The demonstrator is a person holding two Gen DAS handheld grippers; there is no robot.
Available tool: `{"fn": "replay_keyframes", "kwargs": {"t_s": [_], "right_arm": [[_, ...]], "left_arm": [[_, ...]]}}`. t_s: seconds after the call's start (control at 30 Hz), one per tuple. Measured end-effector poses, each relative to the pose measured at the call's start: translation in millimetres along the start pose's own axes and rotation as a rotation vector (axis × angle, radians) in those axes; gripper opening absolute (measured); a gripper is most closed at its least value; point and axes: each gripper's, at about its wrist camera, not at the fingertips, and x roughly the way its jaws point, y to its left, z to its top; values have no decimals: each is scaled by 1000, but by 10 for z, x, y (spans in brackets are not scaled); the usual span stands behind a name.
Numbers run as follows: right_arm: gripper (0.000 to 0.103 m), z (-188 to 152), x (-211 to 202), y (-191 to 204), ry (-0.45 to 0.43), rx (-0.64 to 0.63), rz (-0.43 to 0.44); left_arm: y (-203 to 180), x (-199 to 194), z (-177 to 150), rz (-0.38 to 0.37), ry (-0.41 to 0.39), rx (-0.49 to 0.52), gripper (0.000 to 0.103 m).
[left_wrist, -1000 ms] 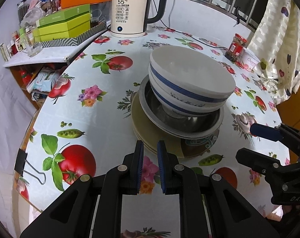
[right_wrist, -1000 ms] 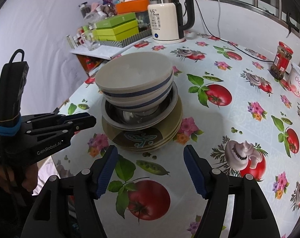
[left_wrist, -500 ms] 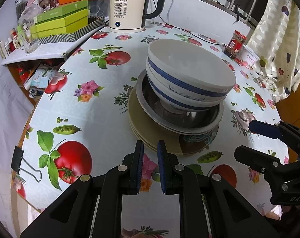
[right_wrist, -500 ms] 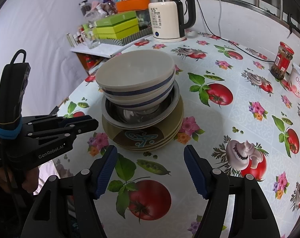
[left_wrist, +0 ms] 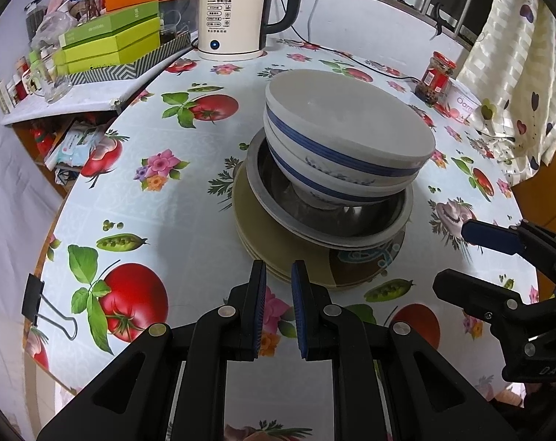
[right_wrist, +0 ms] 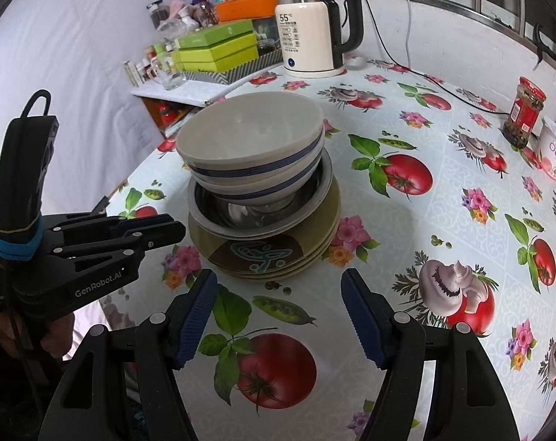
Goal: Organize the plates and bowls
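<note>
- Stack (left_wrist: pixel 329 198): we count two bowls (right_wrist: pixel 252 154) nested in a steel dish (right_wrist: pixel 314 205) on the plates (right_wrist: pixel 270 257), mid-table; sorting looks done or nearly so.
- Left gripper (left_wrist: pixel 278 279): jaws nearly pressed together, empty, just short of the plates.
- Right gripper (right_wrist: pixel 278 286): jaws spread, empty, stack beyond them.

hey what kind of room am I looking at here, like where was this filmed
Most likely a home kitchen or dining corner. A table with a fruit-and-vegetable print cloth holds stacked bowls and plates, an electric kettle stands plugged in at the back, and a sauce jar sits near the window bars.
</note>
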Motion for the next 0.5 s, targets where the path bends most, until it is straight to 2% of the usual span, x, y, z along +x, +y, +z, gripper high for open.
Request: {"fn": "replay_keyframes", "kwargs": {"t_s": [0.5], "right_arm": [[71, -9, 12, 3, 3, -1, 1]], "left_arm": [[-6, 12, -13, -3, 2, -6, 15]]}}
